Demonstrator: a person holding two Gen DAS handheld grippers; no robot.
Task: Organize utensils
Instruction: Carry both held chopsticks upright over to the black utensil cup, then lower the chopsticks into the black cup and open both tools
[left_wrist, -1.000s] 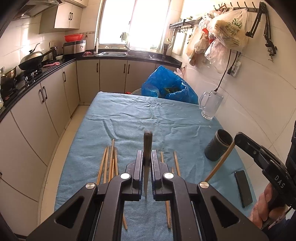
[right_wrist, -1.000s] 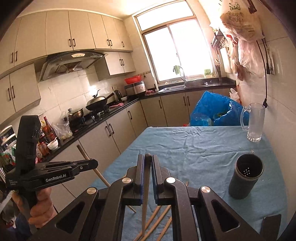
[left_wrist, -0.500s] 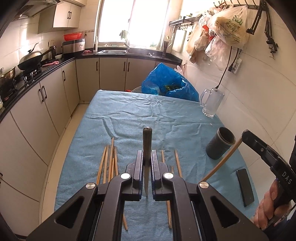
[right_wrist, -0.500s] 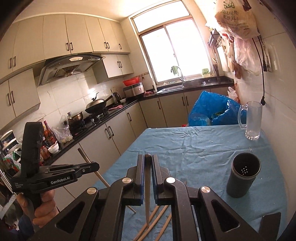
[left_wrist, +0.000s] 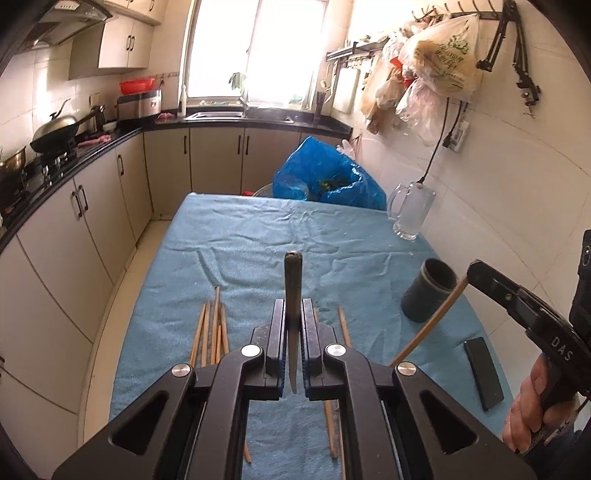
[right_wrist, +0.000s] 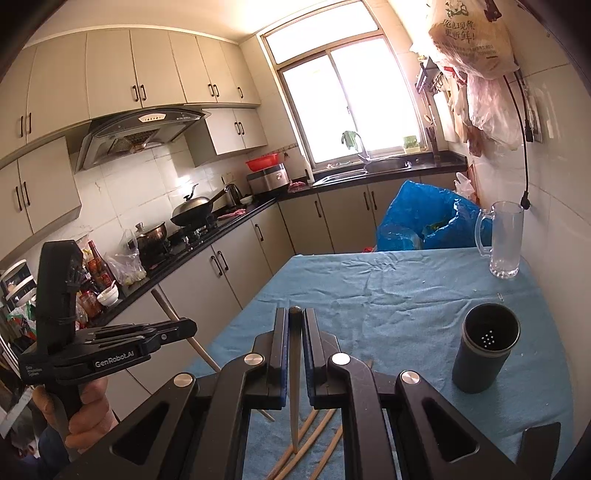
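Observation:
Both grippers are held above a table with a blue cloth (left_wrist: 258, 240). My left gripper (left_wrist: 293, 306) is shut on one chopstick (left_wrist: 293, 291) that stands between its pads. My right gripper (right_wrist: 294, 314) is shut on another chopstick (right_wrist: 294, 369); in the left wrist view that gripper (left_wrist: 471, 271) and its chopstick (left_wrist: 428, 325) show at the right, beside the dark grey holder cup (left_wrist: 428, 290). The cup (right_wrist: 484, 350) stands upright and looks empty. Several loose chopsticks (left_wrist: 212, 328) lie on the cloth below the left gripper, and some show in the right wrist view (right_wrist: 314, 439).
A glass mug (left_wrist: 412, 210) stands at the table's far right near the tiled wall. A blue plastic bag (left_wrist: 325, 181) sits behind the far edge. A black phone (left_wrist: 482, 373) lies on the cloth's right edge. Kitchen cabinets and a stove (left_wrist: 51, 147) run along the left.
Both grippers have drifted slightly while keeping their chopsticks. The right gripper's chopstick has come a little lower and closer beside the holder cup in the left wrist view.

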